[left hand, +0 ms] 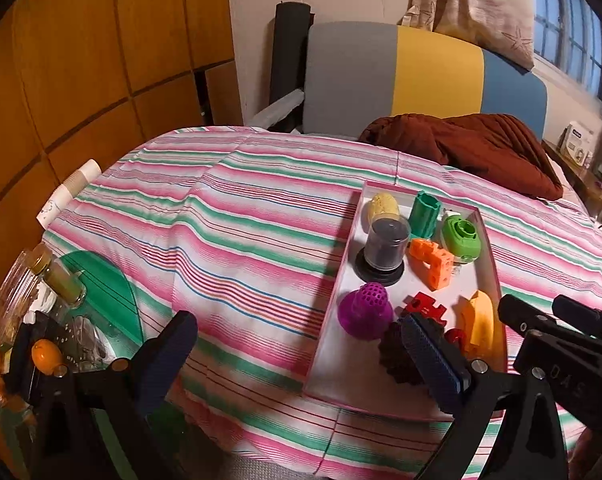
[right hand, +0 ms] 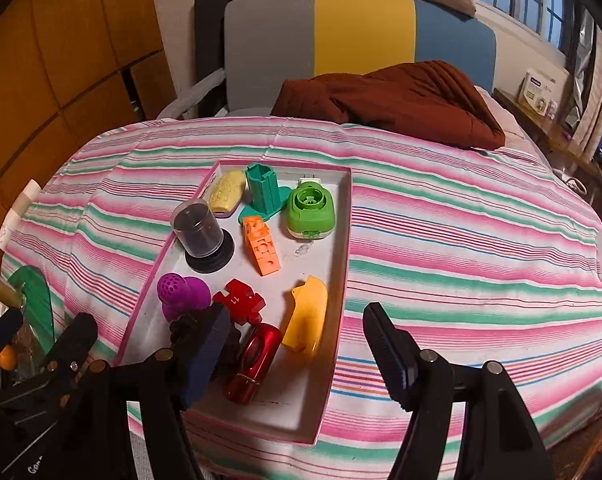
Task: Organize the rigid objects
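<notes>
Red metallic cylinder [right hand: 255,362] lies in the white tray [right hand: 333,264] on the striped bed: rigid, glossy, likely slippery (take it across the barrel). Right tool [right hand: 297,356] and left tool [left hand: 297,354] both stand apart, empty.

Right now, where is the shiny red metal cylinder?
In the right wrist view, the red metal cylinder lies in the pink-rimmed tray at its near end, between the dark knobbly piece and the yellow curved piece.
</notes>
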### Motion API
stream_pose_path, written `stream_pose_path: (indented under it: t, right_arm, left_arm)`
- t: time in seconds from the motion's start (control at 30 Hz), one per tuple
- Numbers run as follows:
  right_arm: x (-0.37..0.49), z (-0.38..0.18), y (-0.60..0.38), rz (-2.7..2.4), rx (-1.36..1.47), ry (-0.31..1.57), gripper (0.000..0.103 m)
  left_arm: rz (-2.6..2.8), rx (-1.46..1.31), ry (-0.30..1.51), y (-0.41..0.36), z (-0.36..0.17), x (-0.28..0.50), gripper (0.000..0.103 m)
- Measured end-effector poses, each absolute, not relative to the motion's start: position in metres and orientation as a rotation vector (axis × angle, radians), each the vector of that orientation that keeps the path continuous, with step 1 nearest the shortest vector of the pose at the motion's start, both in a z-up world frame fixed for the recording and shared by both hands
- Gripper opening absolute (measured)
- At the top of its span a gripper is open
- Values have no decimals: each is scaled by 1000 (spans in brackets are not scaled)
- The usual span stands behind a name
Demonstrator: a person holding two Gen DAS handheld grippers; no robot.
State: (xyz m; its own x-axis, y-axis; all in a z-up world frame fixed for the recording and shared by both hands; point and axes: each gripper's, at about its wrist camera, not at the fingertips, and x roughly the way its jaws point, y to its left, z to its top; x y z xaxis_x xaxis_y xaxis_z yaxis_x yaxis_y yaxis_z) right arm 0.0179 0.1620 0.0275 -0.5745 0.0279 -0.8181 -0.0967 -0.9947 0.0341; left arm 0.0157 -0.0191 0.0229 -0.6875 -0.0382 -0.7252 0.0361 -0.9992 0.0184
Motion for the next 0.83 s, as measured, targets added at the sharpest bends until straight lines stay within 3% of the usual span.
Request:
stream_pose_path:
  t: [0.83]
  right_arm:
    - [17,26,177,2655,-1420,158,70]
  left_arm:
    - [-2881,1274,-45,-8,27,13,102]
